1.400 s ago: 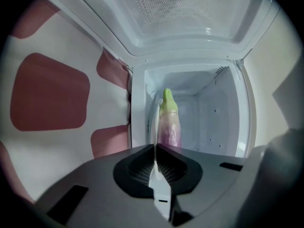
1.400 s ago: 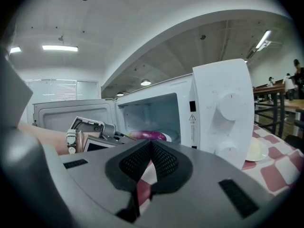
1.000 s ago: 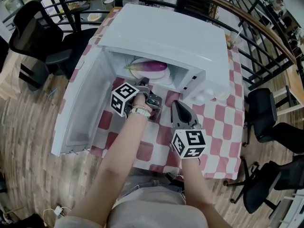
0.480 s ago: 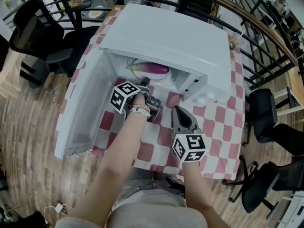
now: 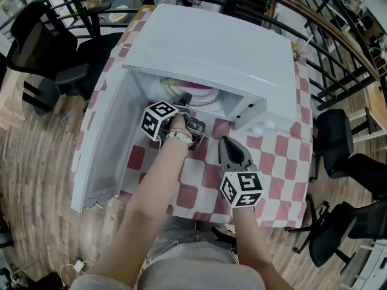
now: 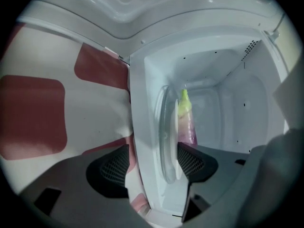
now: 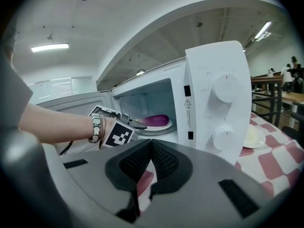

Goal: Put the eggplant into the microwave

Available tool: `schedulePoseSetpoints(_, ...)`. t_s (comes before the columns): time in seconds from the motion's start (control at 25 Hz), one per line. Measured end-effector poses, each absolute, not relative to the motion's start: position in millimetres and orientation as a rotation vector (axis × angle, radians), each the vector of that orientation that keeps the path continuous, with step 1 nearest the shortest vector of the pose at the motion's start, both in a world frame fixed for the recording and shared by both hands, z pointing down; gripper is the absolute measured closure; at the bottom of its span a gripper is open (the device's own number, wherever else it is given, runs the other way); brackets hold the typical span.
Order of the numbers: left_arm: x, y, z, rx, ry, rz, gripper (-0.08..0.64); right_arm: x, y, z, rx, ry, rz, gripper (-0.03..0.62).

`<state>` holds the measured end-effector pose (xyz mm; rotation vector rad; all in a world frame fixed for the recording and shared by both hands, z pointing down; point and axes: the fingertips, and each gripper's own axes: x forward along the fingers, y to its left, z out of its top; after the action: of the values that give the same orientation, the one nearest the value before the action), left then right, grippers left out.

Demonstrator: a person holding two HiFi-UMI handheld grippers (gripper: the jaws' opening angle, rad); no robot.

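The purple eggplant (image 7: 156, 120) with its green stem (image 6: 184, 101) lies on the round plate (image 6: 168, 132) inside the white microwave (image 5: 211, 47). In the head view the microwave's top hides most of the eggplant. My left gripper (image 5: 184, 101) is at the oven's mouth and its jaws are opening. They (image 6: 152, 167) straddle the plate's rim and the oven's front sill without pressing on either. My right gripper (image 5: 227, 147) hovers over the checked cloth in front of the microwave, and its jaws (image 7: 151, 167) are shut on nothing.
The microwave door (image 5: 109, 138) hangs wide open to the left. The control panel with two knobs (image 7: 224, 88) is on the right. A small plate holding a pale thing (image 7: 254, 137) sits on the red-and-white cloth (image 5: 266, 156). Black chairs (image 5: 48, 47) and a railing surround the table.
The left gripper's jaws have opened and it has dipped a little at the oven's mouth. The eggplant stays on the plate. The right gripper has hardly moved.
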<state>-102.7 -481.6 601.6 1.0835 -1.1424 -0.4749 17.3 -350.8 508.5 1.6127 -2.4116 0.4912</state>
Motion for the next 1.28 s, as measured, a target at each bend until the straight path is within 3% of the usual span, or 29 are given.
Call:
schedulePoseSetpoints(0.48, -99.0, -479.9, 597.9, 1.077, -1.125, -0.464, 0.256, 19.3, -357.4, 500.7, 1.644, -2.401, 0.518, 0.569)
schedulePoseSetpoints(1.0, -96.6, -450.2, 538.3, 1.184, -1.077, -0.507, 0.273, 20.9, -341.0, 454.4, 1.607, -2.471, 0.456, 0.569)
schedulePoseSetpoints(1.28, -97.1, -424.5, 507.9, 1.25, -1.097, -0.528, 0.427, 23.8, -326.4, 432.9, 1.604, -2.508, 0.43, 0.569)
